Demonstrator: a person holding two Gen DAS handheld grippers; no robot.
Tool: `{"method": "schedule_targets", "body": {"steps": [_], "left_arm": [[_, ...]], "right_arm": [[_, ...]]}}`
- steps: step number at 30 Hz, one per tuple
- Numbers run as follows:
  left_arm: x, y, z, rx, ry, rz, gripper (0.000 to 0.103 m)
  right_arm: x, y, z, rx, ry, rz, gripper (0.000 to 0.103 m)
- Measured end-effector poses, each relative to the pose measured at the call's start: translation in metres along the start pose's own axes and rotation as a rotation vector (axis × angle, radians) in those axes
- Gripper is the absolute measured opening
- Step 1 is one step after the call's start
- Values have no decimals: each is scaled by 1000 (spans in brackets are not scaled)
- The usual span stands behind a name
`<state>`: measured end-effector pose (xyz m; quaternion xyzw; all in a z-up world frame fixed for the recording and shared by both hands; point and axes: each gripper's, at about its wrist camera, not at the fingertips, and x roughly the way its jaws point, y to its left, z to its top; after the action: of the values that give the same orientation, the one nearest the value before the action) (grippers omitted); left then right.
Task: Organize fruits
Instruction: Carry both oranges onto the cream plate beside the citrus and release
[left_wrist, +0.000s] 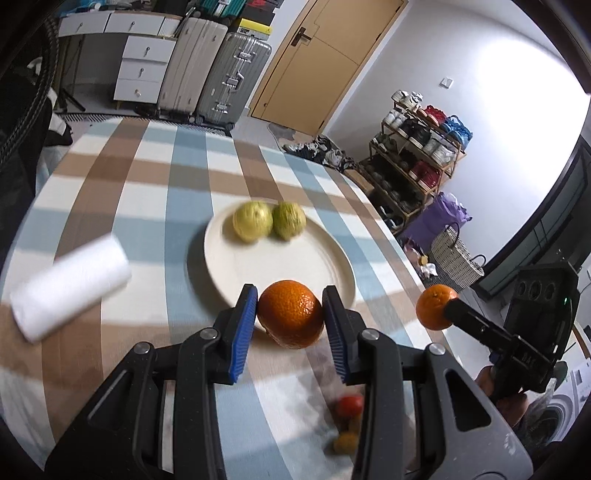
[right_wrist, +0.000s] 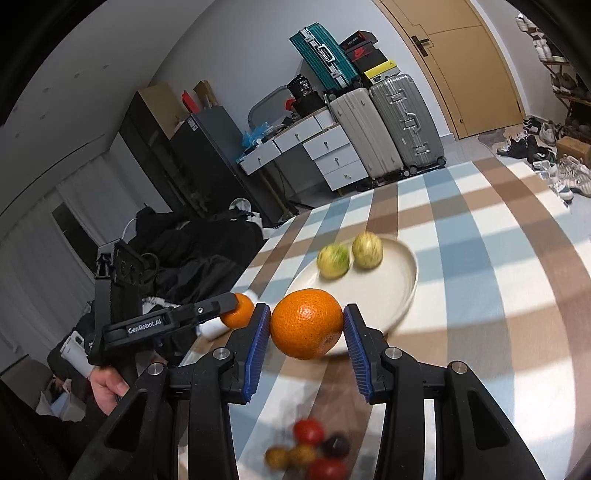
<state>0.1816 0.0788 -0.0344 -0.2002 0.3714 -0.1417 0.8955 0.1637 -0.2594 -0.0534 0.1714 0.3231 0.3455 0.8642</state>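
Observation:
My left gripper (left_wrist: 290, 295) is shut on an orange (left_wrist: 290, 321), held over the near rim of a cream plate (left_wrist: 280, 266). Two green-yellow fruits (left_wrist: 252, 220) (left_wrist: 289, 219) lie side by side at the plate's far edge. My right gripper (right_wrist: 306, 312) is shut on a second orange (right_wrist: 306, 325), in front of the same plate (right_wrist: 406, 291). Each view shows the other gripper off to the side: the right gripper (left_wrist: 443, 308) with its orange (left_wrist: 434, 306), and the left gripper (right_wrist: 236, 306) with its orange (right_wrist: 242, 315).
Small red, yellow and dark fruits (right_wrist: 310, 450) lie on the checked tablecloth (left_wrist: 155, 192) below the grippers. A white roll (left_wrist: 70, 286) lies on the table's left side. Suitcases (right_wrist: 388, 122), drawers and a shoe rack (left_wrist: 413, 155) stand beyond the table.

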Motion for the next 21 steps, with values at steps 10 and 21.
{"method": "schedule_targets", "body": {"steps": [10,21], "left_arm": [[59,28,58,-41,12,31,34],[117,58,70,-70,48,42,34]], "right_arm": [[75,-50,63,46,101,-60,42],[140,-93,76,121,201,-97,42]]}}
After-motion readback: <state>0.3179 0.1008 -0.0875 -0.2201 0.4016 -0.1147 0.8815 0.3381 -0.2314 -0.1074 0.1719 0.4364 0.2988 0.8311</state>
